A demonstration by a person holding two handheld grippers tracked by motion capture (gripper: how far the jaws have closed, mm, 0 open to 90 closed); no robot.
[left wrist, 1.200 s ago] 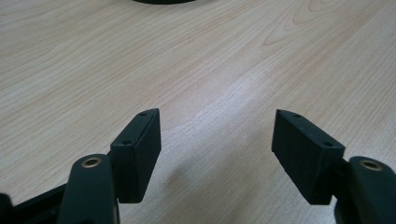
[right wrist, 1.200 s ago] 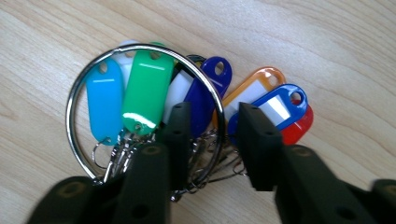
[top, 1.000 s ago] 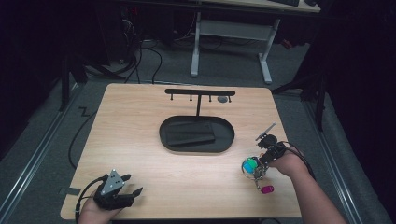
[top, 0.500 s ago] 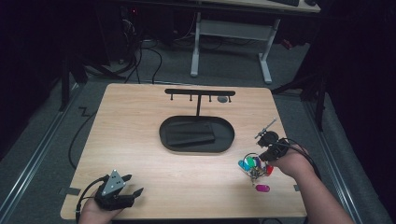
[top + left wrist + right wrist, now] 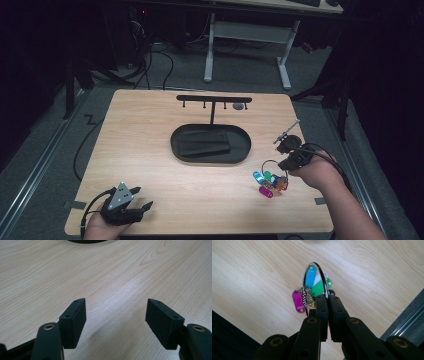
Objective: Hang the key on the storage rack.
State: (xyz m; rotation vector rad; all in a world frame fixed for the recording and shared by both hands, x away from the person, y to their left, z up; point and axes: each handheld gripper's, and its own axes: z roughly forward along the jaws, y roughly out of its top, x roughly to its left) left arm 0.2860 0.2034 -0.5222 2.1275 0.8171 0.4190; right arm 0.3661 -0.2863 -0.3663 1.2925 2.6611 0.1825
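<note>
- Right gripper (image 5: 283,169) clenched on the key ring (image 5: 315,277); jaws pinch the wire loop at its near side, seen in the right gripper view.
- Key ring is at the right side of the worktop (image 5: 150,145), near edge area, right of the tray (image 5: 210,144); hangs from the gripper, tags dangling.
- Tags: blue (image 5: 310,276), green (image 5: 318,288), white, magenta (image 5: 297,301); a small spring coil on the loop beside the magenta tag.
- In the high view the tags (image 5: 267,182) look just above or at the worktop; contact cannot be told.
- Left gripper (image 5: 131,207) at the near left corner, released, jaws wide apart, nothing between them, low over bare wood.
- Tray is black, oval, mid worktop, with a dark flat piece inside.
- Black hook rack (image 5: 214,100) stands behind the tray, at the far side; a small grey thing at its right end.
</note>
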